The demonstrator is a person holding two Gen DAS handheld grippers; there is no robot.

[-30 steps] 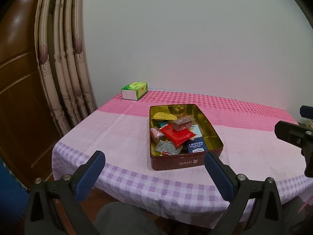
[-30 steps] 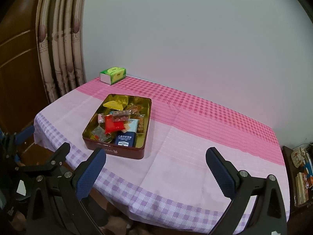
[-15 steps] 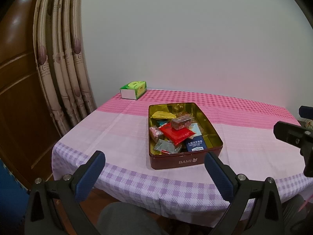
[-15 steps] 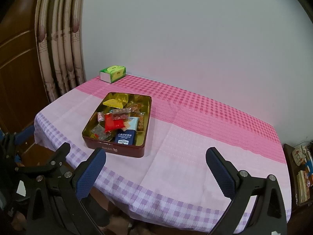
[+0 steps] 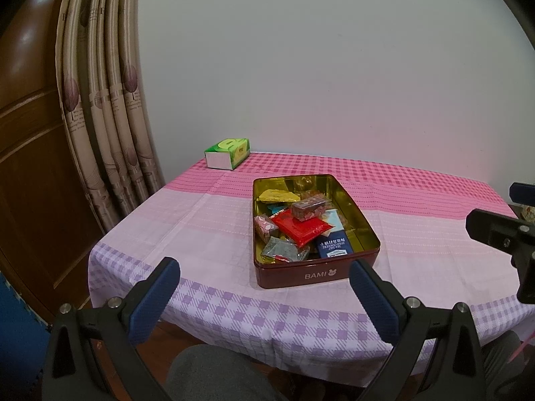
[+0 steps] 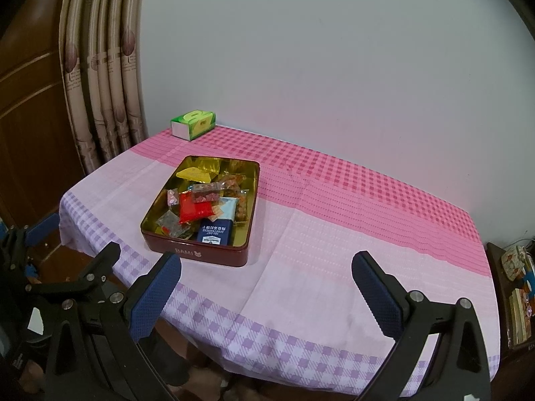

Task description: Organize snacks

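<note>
Red tin of mixed snacks on bench, long axis pointing away. Left hand-held gripper nearer, tin straight ahead; right hand-held gripper sees it ahead-left. Both spread wide, empty.

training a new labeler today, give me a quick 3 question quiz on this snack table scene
1. True or false: the left gripper is shut on a snack.
2. Where do the snacks lie? A) loose on the tablecloth B) inside the red tin C) on the tissue box
3. Fill in: the red packet lies partly under a ____ wrapped bar.

Key:
1. False; both it and the right gripper are open and empty.
2. B
3. Clear, the clear wrapped bar.
</note>
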